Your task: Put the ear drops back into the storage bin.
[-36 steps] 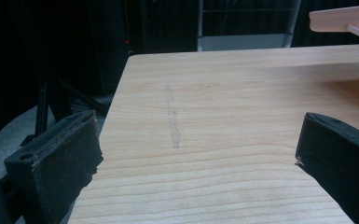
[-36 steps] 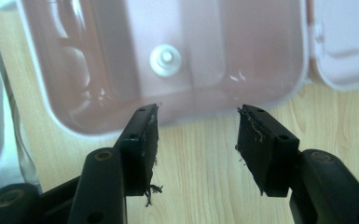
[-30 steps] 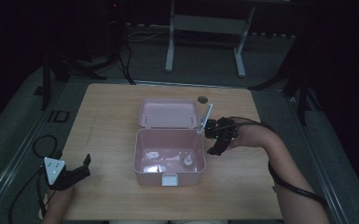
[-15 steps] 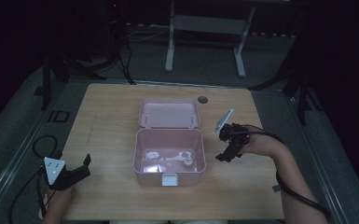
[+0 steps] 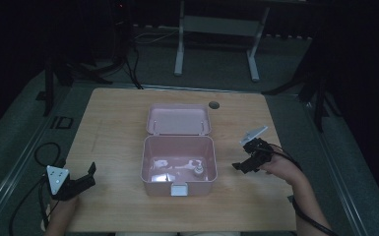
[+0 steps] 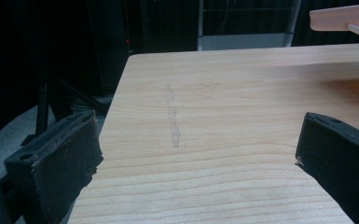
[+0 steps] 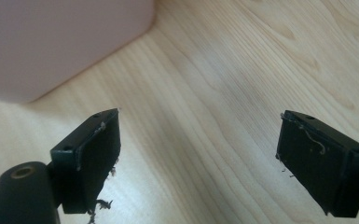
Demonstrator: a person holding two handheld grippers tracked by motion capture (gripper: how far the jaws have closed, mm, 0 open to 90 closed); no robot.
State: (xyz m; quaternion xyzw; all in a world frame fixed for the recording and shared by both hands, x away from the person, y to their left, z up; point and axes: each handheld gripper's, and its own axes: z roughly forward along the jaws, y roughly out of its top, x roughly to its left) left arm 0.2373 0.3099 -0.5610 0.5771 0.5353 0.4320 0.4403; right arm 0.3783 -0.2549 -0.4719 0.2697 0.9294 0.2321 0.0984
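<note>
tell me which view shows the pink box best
The high view: the pink box sits whole at the table's middle, lid open, small pale things lying inside. The right gripper view catches just a blurred outer corner of it. The left gripper view catches a pink edge at its top right.

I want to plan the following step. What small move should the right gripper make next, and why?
Probably swing toward the pink plastic box's raised lid to close it. The right gripper hangs open and empty over the wooden table, right of the box, and small white things already lie inside.
</note>
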